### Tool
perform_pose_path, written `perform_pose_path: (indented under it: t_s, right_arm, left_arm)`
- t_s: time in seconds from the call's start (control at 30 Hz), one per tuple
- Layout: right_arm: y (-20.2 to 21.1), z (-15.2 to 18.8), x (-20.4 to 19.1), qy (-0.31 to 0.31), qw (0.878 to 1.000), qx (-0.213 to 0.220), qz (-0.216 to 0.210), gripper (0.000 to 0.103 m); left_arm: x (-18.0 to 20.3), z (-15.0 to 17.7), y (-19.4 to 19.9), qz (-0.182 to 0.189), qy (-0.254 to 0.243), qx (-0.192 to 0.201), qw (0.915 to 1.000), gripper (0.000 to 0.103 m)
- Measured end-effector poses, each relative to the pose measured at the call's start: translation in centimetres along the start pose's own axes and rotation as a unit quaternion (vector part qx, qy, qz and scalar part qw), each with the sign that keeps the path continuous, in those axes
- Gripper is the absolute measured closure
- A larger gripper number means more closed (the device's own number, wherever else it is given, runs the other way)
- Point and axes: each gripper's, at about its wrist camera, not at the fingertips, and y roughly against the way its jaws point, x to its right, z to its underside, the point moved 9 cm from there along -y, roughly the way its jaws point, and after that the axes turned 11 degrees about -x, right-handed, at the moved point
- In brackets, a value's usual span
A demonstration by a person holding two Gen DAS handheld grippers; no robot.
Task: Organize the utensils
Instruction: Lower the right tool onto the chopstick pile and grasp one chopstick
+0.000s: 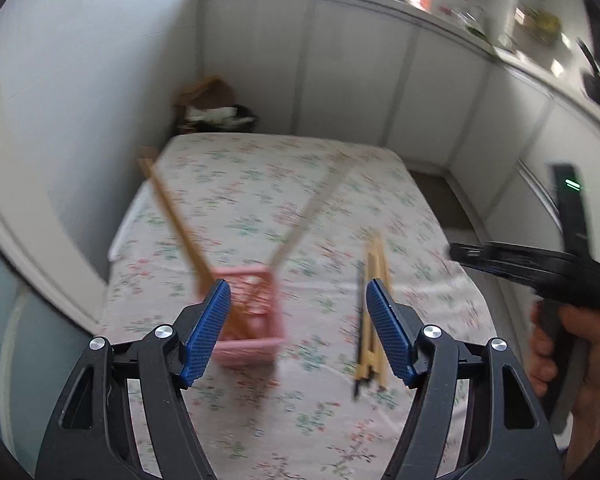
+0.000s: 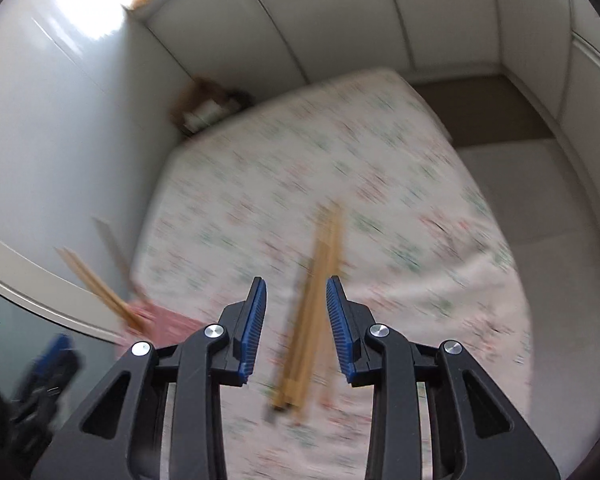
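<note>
A small pink basket (image 1: 256, 316) stands on the floral tablecloth (image 1: 260, 208) with chopsticks (image 1: 172, 216) sticking up out of it. A loose bundle of wooden chopsticks and a dark one (image 1: 370, 312) lies on the cloth to its right. My left gripper (image 1: 298, 312) is open above the cloth, its left finger just in front of the basket. My right gripper (image 2: 296, 312) is open and hovers over the bundle (image 2: 308, 312), which lies between its fingers in view. The basket (image 2: 160, 320) shows at the left of the right wrist view. Both views are motion-blurred.
The table stands in a corner of white panelled walls (image 1: 340, 60). A brown bag with dark items (image 1: 212, 108) sits behind the table's far left corner. The right gripper's body and the hand holding it (image 1: 560, 320) are at the right. A cluttered ledge (image 1: 500, 20) runs above.
</note>
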Motion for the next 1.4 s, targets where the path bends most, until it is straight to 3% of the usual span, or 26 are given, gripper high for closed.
perform_pose_path:
  t_s: [0.07, 0.17, 0.4, 0.7, 0.97, 1.03, 1.2, 1.4]
  right_arm:
    - [-2.3, 0.8, 0.8, 0.000, 0.999, -0.033, 0.000, 0.080]
    - [-4.9, 1.6, 1.8, -0.004, 0.998, -0.066, 0.004, 0.081]
    - [-8.9, 1.7, 1.7, 0.008, 0.995, -0.100, 0.009, 0.083]
    - [-11.3, -0.1, 0.9, 0.035, 0.992, -0.108, 0.050, 0.086]
    - [-12.9, -1.4, 0.7, 0.056, 0.989, -0.115, 0.075, 0.094]
    - [-12.3, -1.2, 0.7, 0.052, 0.989, -0.120, 0.061, 0.095]
    - [-7.3, -2.4, 1.5, 0.033, 0.996, -0.077, 0.023, 0.096]
    - [1.4, -3.4, 4.0, -0.011, 1.000, 0.005, -0.023, 0.096]
  left_arm:
    - [1.9, 0.6, -0.9, 0.002, -0.019, -0.010, 0.9998, 0.036]
    - [4.0, 1.6, -2.6, 0.022, -0.030, -0.037, 0.9986, 0.036]
    - [4.4, 3.1, -5.5, 0.027, 0.006, -0.086, 0.9959, 0.036]
    - [2.8, 3.7, -6.9, 0.027, 0.037, -0.110, 0.9929, 0.036]
    - [3.1, 4.1, -7.1, 0.027, 0.029, -0.116, 0.9925, 0.040]
    - [3.4, 4.3, -7.3, 0.028, 0.027, -0.120, 0.9920, 0.040]
    - [4.8, 4.4, -7.9, 0.037, 0.015, -0.124, 0.9915, 0.044]
    - [7.8, 3.9, -11.2, 0.038, -0.015, -0.141, 0.9892, 0.050]
